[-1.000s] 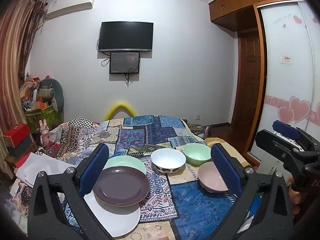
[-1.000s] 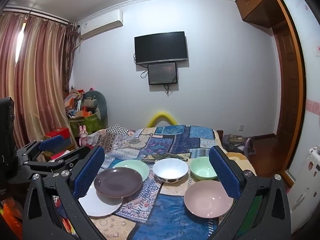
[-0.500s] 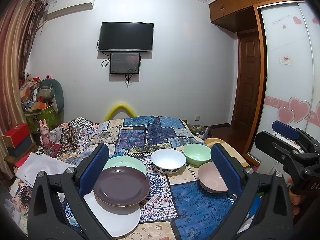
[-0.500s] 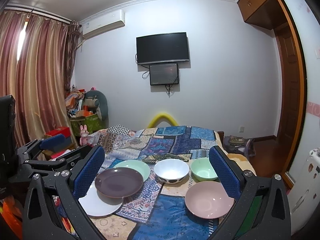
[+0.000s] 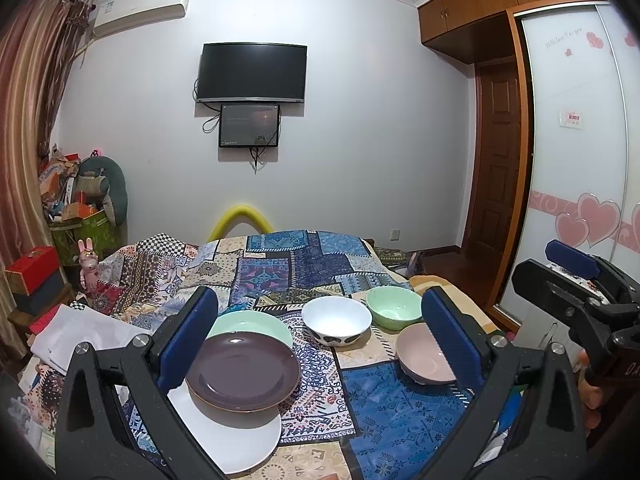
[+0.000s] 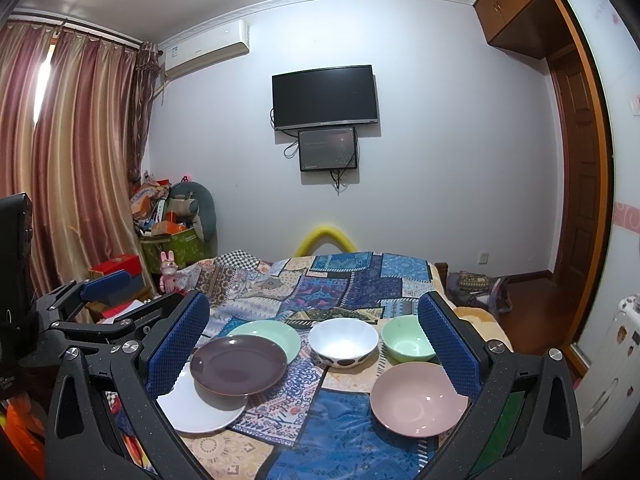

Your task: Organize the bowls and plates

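On the patchwork cloth a dark purple plate (image 5: 244,374) (image 6: 239,364) overlaps a white plate (image 5: 236,438) (image 6: 200,410) and a light green plate (image 5: 256,322) (image 6: 272,332). To their right stand a white bowl with black spots (image 5: 336,324) (image 6: 343,340), a green bowl (image 5: 394,310) (image 6: 406,342) and a pink bowl (image 5: 420,356) (image 6: 418,398). My left gripper (image 5: 318,340) hovers open above the near edge, nothing between its fingers. My right gripper (image 6: 312,348) is open too, empty, beside it on the right.
The table (image 6: 352,280) runs back toward a wall with a TV (image 6: 325,96). Boxes and a cluttered basket (image 6: 176,240) stand at the left by curtains. A wardrobe door (image 5: 580,160) is at the right. Each view shows the other gripper at its edge.
Both grippers drifted slightly; the view has tilted a little, so the dishes sit marginally lower in frame. Nothing was grasped or moved.
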A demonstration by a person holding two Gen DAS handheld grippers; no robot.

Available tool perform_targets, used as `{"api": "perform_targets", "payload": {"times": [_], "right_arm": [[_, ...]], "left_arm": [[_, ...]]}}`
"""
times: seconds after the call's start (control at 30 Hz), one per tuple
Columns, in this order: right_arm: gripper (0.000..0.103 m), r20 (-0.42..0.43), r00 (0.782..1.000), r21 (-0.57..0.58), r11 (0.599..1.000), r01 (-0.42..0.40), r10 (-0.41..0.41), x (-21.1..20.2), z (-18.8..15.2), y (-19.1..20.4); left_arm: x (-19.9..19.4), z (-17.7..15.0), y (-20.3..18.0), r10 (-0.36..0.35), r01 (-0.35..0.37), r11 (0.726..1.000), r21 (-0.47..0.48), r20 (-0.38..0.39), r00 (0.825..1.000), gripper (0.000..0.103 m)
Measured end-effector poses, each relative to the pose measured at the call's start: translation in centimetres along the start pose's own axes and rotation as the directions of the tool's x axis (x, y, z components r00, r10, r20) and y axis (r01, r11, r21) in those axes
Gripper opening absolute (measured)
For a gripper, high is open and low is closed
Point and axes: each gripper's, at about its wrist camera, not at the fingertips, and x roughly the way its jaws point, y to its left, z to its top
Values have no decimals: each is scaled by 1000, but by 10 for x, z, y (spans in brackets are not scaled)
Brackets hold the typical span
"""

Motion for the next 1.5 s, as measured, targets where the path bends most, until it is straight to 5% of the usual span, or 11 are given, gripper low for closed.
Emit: {"api": "perform_targets", "payload": {"times": [1.07, 1.5], "right_arm": [[103, -12, 1000, 13, 1000, -1, 1, 2, -6, -3], [103, -97, 995, 31, 1000, -1, 4, 26, -17, 3]], "left_arm": [[1, -1, -1, -2, 2, 1000, -4, -4, 1000, 103], [19, -10, 20, -18, 16, 999, -47, -50, 999, 103]]}}
